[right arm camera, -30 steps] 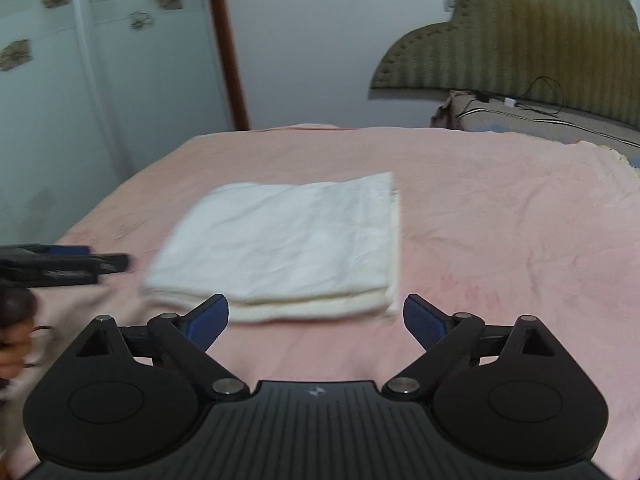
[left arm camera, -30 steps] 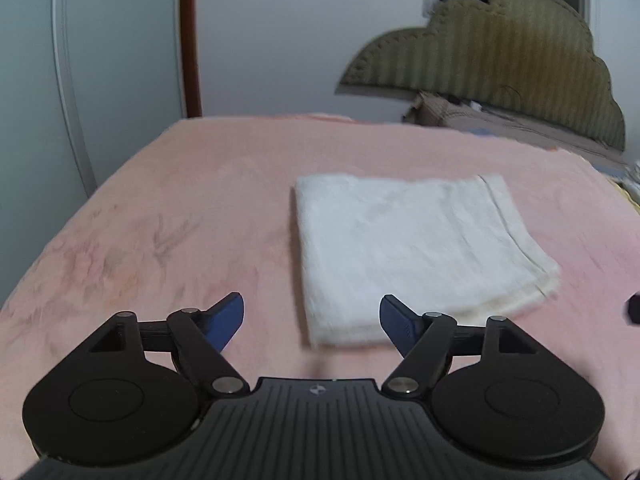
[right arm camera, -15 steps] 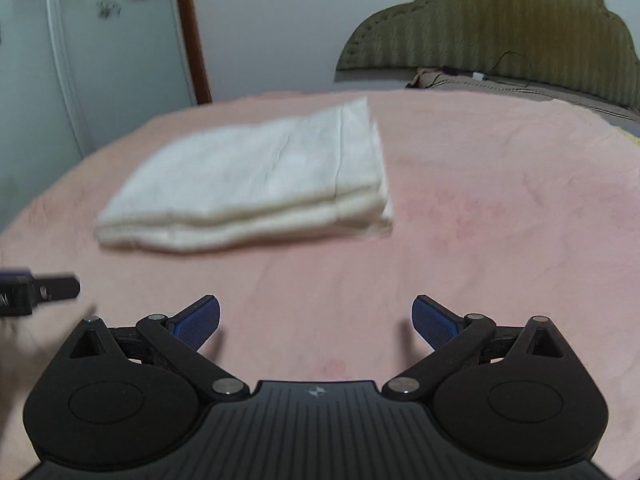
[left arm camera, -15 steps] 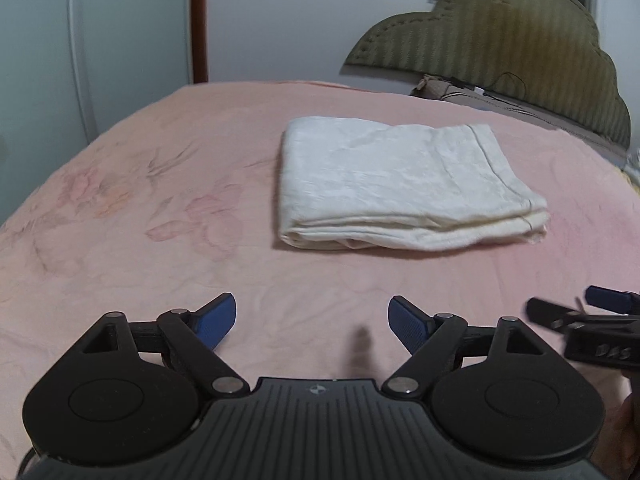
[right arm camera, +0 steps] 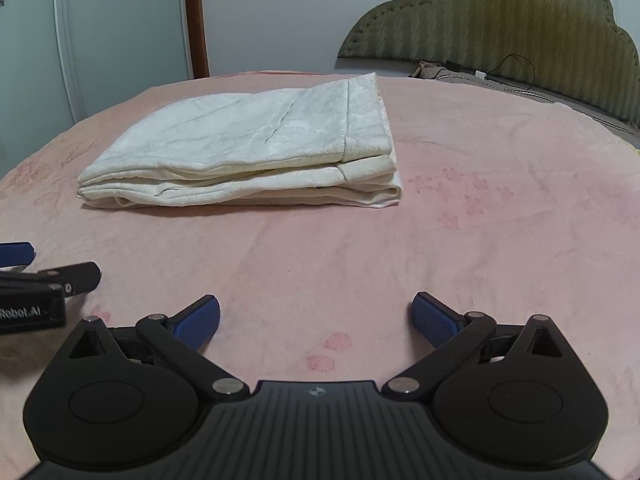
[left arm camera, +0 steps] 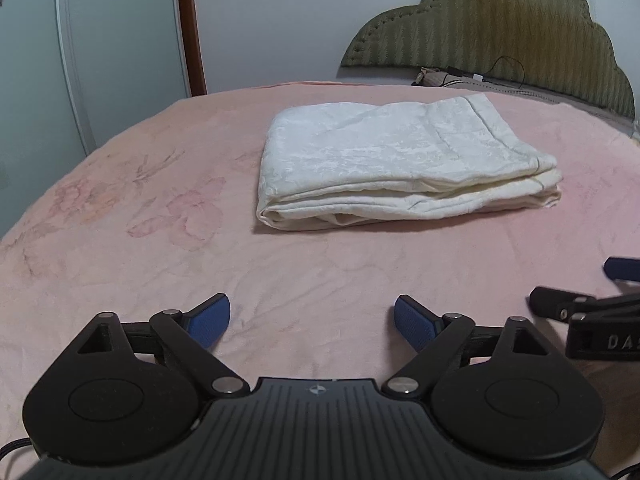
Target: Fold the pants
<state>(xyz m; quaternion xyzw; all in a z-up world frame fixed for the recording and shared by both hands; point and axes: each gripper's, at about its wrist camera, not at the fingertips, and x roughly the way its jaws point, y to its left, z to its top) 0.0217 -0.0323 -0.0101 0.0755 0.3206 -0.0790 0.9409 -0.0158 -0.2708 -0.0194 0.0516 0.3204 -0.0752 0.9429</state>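
Note:
The white pants (left arm camera: 400,164) lie folded into a flat stack of layers on the pink bed cover (left arm camera: 160,208); they also show in the right wrist view (right arm camera: 256,152). My left gripper (left arm camera: 312,320) is open and empty, low over the cover, well short of the pants' near edge. My right gripper (right arm camera: 316,320) is open and empty, likewise back from the pants. Each gripper shows at the edge of the other's view: the right one in the left wrist view (left arm camera: 592,312), the left one in the right wrist view (right arm camera: 44,280).
An olive padded headboard (left arm camera: 500,28) stands at the back right, with a cable and small items below it. A pale wardrobe door (left arm camera: 100,48) and a brown door frame (left arm camera: 192,28) stand at the back left. The pink bed cover (right arm camera: 500,208) surrounds the pants.
Both grippers have pulled back from the folded pants and dropped low over the cover. The pants lie as before, now farther from both grippers.

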